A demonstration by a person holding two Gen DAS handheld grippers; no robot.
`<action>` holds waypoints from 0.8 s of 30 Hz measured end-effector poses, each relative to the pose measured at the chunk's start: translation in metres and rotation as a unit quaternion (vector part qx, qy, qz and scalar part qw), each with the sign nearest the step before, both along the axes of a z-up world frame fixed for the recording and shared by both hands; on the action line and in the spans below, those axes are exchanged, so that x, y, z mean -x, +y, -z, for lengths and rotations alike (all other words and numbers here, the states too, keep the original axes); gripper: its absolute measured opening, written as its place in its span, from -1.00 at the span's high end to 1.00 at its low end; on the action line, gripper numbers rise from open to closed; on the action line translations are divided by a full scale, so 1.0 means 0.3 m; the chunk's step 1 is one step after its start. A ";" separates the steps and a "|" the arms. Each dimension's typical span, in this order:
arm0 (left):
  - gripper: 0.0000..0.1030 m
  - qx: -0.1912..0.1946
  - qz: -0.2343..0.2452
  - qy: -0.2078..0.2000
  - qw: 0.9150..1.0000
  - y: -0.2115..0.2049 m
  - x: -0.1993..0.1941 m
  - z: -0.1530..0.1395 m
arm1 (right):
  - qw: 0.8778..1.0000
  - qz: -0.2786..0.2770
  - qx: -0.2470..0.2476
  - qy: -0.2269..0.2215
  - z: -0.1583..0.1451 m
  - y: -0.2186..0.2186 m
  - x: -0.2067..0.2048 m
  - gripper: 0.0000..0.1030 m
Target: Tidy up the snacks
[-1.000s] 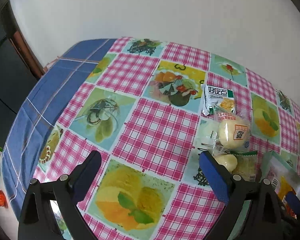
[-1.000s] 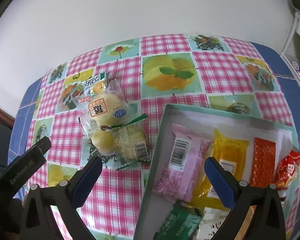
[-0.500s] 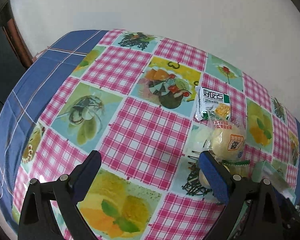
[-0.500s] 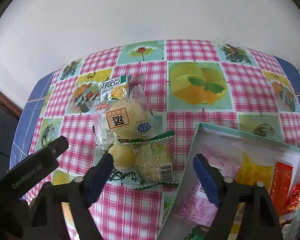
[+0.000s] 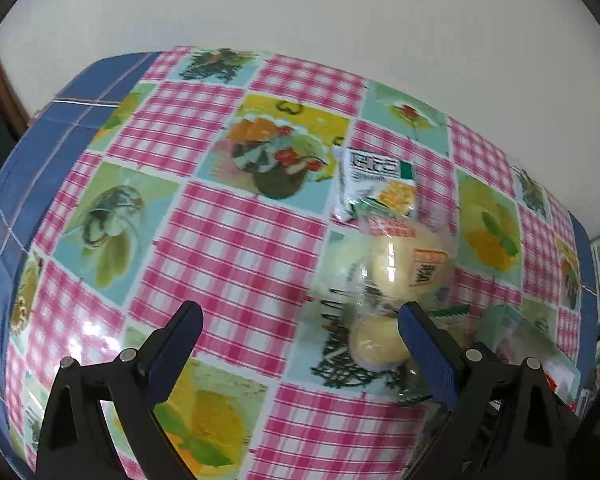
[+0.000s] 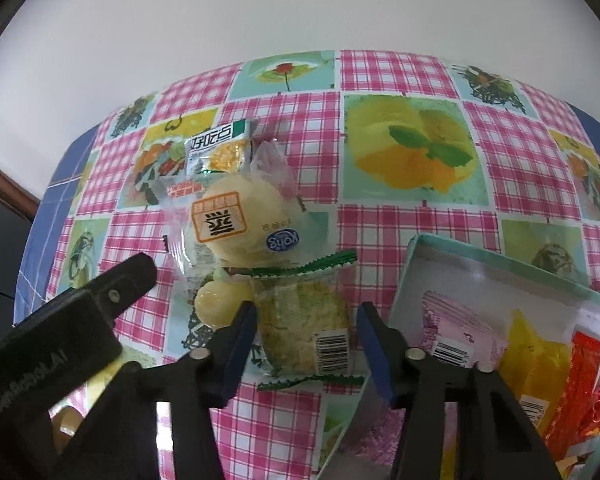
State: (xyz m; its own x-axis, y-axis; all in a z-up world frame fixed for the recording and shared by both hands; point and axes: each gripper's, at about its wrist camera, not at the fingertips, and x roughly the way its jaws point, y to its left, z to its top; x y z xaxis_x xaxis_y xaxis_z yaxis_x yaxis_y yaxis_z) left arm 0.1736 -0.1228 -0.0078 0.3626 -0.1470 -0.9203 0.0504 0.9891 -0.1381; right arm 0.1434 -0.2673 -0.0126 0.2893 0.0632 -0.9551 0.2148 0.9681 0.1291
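A table covered in a pink-checked cloth [image 6: 380, 216] with fruit pictures and a blue border sits against a plain white wall [image 6: 260, 20].

On the left, the left gripper [image 5: 298, 344] hangs over bare cloth with its blue-padded jaws wide apart and nothing between them. A small round yellow bun [image 5: 374, 344] in clear wrap lies just inside its right-hand finger.

Toward the middle of the table, a short pile of snacks runs from the wall side toward the near edge. Farthest back is a small white and green packet [image 6: 220, 152], its long side lying roughly across the table. Overlapping its near edge is a large round bun [image 6: 236, 220] in a clear bag with an orange label. In front of that lie the small yellow bun [image 6: 216, 302] and, to its right, a green-edged rice cracker packet [image 6: 304, 328], its crimped ends facing the wall and the near edge, barcode toward the near end.

The right gripper [image 6: 306, 342] points steeply down over this cracker packet. Its jaws are closing, with the packet between them; the pads stand just off its sides.

To the right, touching nothing in the pile, a pale green box [image 6: 500, 264] holds pink [image 6: 456, 332], yellow [image 6: 536, 356] and orange packets [image 6: 580, 376] side by side.
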 end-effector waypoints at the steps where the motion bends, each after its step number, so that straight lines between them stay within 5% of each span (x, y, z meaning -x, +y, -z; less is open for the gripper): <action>1: -0.90 0.005 0.005 0.004 1.000 -0.010 0.000 0.006 | 1.000 0.000 -0.001 -0.001 0.000 -0.002 0.001 0.01; 10: -0.91 0.039 0.032 0.039 0.998 -0.078 -0.012 0.066 | 1.000 0.000 0.001 -0.005 -0.001 -0.006 0.009 0.04; 17: -0.91 0.051 0.010 0.067 0.996 -0.054 -0.023 0.117 | 1.000 -0.015 0.023 -0.003 0.001 0.016 0.005 0.05; 24: -0.91 0.033 -0.004 0.073 0.997 -0.022 -0.031 0.142 | 1.000 -0.012 0.019 -0.005 0.001 0.012 0.004 0.05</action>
State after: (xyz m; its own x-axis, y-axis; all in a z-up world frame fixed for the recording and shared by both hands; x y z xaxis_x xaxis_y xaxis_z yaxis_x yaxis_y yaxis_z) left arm 0.1828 -0.1294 -0.0505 0.2266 -0.2071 -0.9517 0.0178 0.9779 -0.2085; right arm 0.1421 -0.2638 -0.0128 0.2983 0.0343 -0.9539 0.1895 0.9773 0.0944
